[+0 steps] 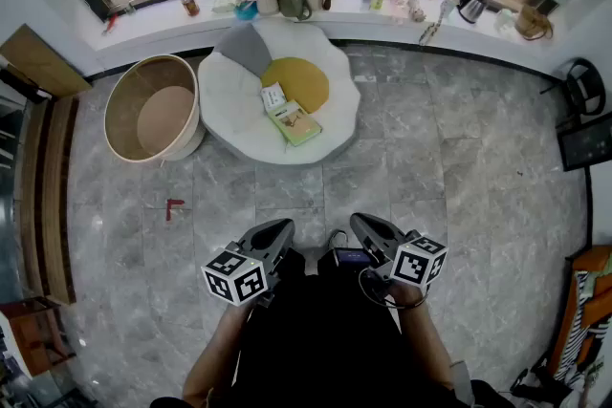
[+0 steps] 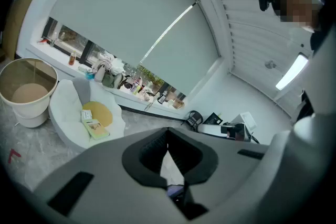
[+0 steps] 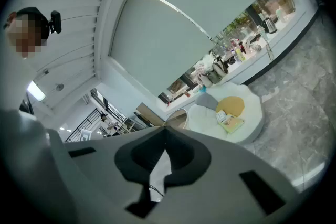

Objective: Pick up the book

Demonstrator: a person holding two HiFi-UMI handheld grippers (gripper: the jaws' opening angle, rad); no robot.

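- The left tool [image 2: 168, 130] is clenched: its two dark jaws meet at their tips, nothing lies between them, and it touches nothing.
- The right tool [image 3: 165, 131] is likewise clenched, its jaw tips pressed together with nothing gripped.
- In the head view both tools are held side by side close in front of the person's dark-clothed body, above the grey marble floor [image 1: 459, 177], and both point toward the white seat [image 1: 229, 115].
- Both tools are well apart from the white seat, with a stretch of floor between.
- The book [image 1: 295, 122], with a pale green cover, lies flat on the white seat, at the part of its hollow nearest the tools.
- A small pale booklet [image 1: 273, 96] lies on the seat just beyond the book, touching or almost touching it.
- A round yellow cushion [image 1: 301, 79] rests on the seat under or beside the far edge of the book.
- A grey cushion [image 1: 245, 48] lies at the seat's far side.
- A round tan tub [image 1: 153, 106] stands just left of the seat, touching its edge.
- A small red mark [image 1: 173, 207] is on the floor on the tools' side of the seat, to the left.
- Behind the seat runs a window sill [image 1: 143, 22] crowded with bottles and bags.
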